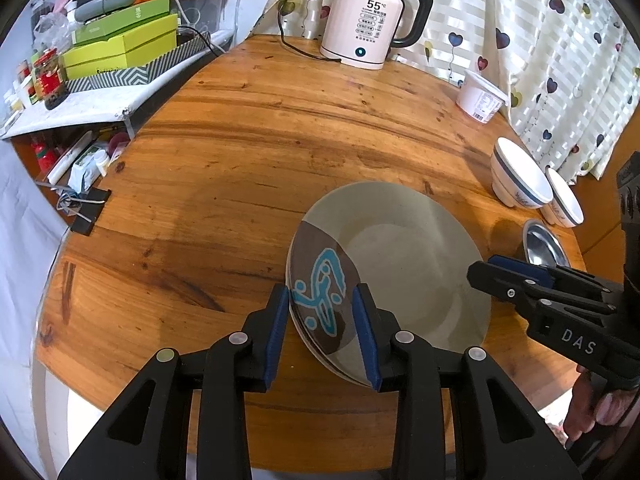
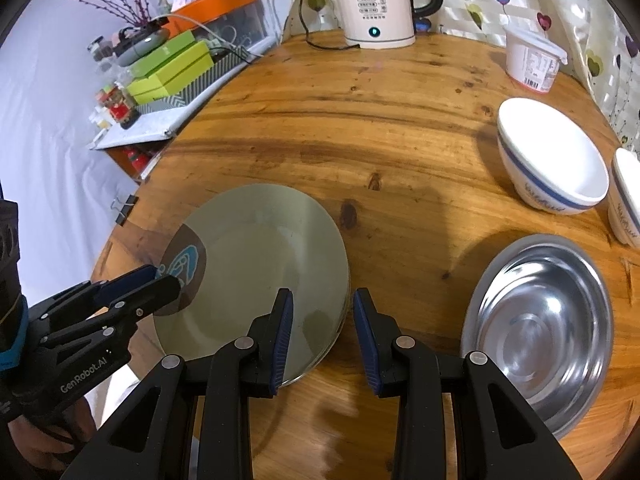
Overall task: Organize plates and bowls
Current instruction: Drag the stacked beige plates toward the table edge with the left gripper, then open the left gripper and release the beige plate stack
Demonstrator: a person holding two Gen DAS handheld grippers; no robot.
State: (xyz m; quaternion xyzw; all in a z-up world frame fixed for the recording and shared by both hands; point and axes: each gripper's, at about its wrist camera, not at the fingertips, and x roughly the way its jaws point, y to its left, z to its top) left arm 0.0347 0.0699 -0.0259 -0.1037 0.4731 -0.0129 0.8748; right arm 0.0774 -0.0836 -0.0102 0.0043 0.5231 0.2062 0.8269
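**A lived-in home dining corner**

I am working at a round wooden table [image 1: 248, 152] in somebody's home. An electric kettle [image 1: 366, 20] is showing 55 degrees by heart-print curtains [image 1: 540, 40], and a side shelf [image 1: 80, 112] is carrying green boxes [image 1: 120, 48], jars and cables (ordinary household clutter). Bowls [image 2: 552, 160] are sitting on the table.

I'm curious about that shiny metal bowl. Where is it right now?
The metal bowl sits on the table's right side, just right of the plate and in front of two white bowls, near the right claw.
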